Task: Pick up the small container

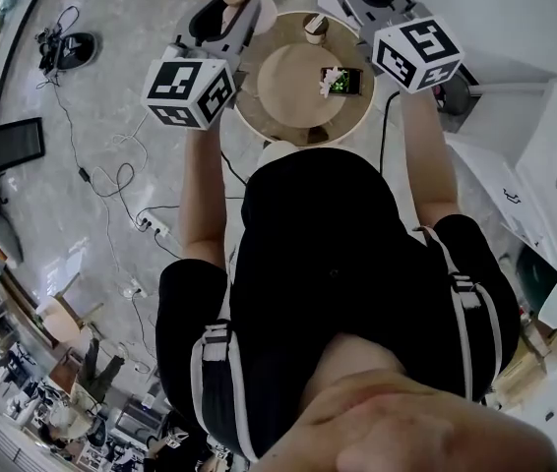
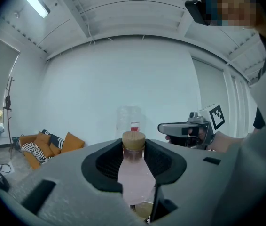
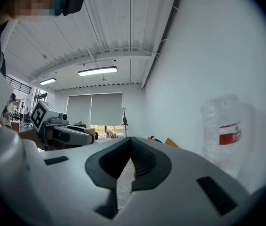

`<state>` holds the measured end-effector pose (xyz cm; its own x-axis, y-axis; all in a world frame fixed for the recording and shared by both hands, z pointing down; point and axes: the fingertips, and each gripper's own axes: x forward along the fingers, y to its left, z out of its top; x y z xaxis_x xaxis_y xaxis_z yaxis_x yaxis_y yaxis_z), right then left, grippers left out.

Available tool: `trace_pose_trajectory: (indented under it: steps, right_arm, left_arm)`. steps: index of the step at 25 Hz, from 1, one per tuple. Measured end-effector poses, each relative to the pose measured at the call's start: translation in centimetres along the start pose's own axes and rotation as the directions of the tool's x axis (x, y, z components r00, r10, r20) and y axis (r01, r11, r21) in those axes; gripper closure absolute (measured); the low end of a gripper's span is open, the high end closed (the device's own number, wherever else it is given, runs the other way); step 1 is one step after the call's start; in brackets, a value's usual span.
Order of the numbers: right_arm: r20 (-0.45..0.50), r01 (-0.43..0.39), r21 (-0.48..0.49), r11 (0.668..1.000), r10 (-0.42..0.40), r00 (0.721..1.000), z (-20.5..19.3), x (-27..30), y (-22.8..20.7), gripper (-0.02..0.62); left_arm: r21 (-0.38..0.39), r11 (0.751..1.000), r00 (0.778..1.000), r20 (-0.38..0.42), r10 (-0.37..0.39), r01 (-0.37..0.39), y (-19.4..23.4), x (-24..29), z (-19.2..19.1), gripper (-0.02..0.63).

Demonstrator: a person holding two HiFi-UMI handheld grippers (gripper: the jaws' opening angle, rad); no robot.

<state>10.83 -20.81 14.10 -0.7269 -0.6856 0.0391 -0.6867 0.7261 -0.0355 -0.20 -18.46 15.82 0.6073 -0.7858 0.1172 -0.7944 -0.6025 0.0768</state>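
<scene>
the pick-up looks done: the left gripper's (image 2: 134, 147) jaws are clamped on the small pale-pink cork-stoppered bottle (image 2: 135, 178), held up off the round wooden worktop (image 1: 288, 79), while the right gripper's (image 3: 125, 175) jaws are together and empty, so next likely needs only a steady, upright hold.

Pale pink small container (image 2: 134, 175), tan cork lid (image 2: 133, 140), black-and-white marker cubes (image 1: 189, 91), orange cushions (image 2: 72, 141), pale wooden table (image 1: 288, 82).

We see the small bottle (image 2: 134, 178) as frosted, smooth and pale pink, its stopper (image 2: 134, 139) rough cork. The left claw (image 2: 134, 147) is matt grey plastic with black ribbed pads (image 2: 108, 161). The round worktop (image 1: 259, 116) looks like smooth pale wood. At three o'clock in the right gripper view, a big bottle (image 3: 224, 131) is clear, crinkled plastic.
</scene>
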Motion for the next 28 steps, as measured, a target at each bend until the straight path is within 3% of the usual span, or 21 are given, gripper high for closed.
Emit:
trace_pose_trajectory:
  steps: [28]
  right_arm:
    - [-0.007,-0.011,-0.051,0.999,0.011,1.000,1.1,-0.3,1.4,0.594]
  left_arm:
    - [-0.004,1.000,1.000,-0.004,-0.001,0.001,0.2,-0.1,0.4,0.465]
